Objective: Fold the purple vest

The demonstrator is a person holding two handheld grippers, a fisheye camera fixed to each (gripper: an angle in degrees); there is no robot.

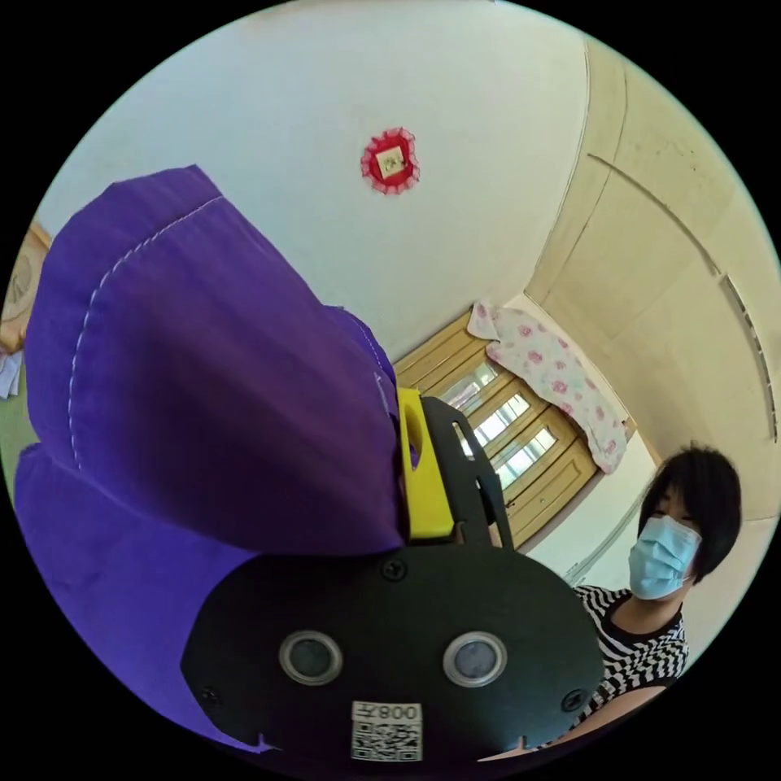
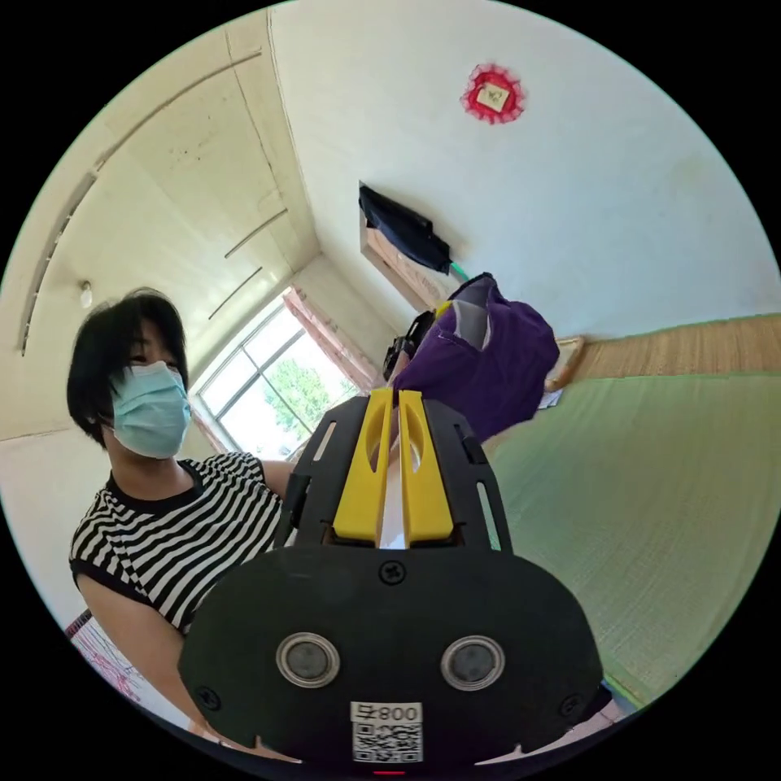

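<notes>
Biggest thing I've got: the green mat floor [image 2: 651,504] filling the right gripper view's right side, white wall above it, and the person in a striped shirt [image 2: 187,529] holding the rig. The purple vest [image 1: 203,407] is off the floor, hanging bunched from the left tool [image 1: 411,464]; in the left gripper view it drapes over that tool's left jaw and hides it, so I see one yellow jaw with cloth pressed against its inner face. I read that as clamped on a hem or edge with white stitching, but the far jaw is covered, so treat it as a judgement. From the right gripper view the vest [image 2: 488,366] is a crumpled lump just past the tip of the right tool [image 2: 390,399], slightly right of its axis, grey lining showing at the top. The right tool's jaws stand almost together, a thin gap between them, nothing in them. Relation that matters: the vest lies straight ahead of the right tool and near it, so the right hand is the free one and the one to reach. No long axis to read yet, the cloth is balled up. I'd say folding hasn't started: the next move needs a second corner caught and the vest spread flat on the floor.
</notes>
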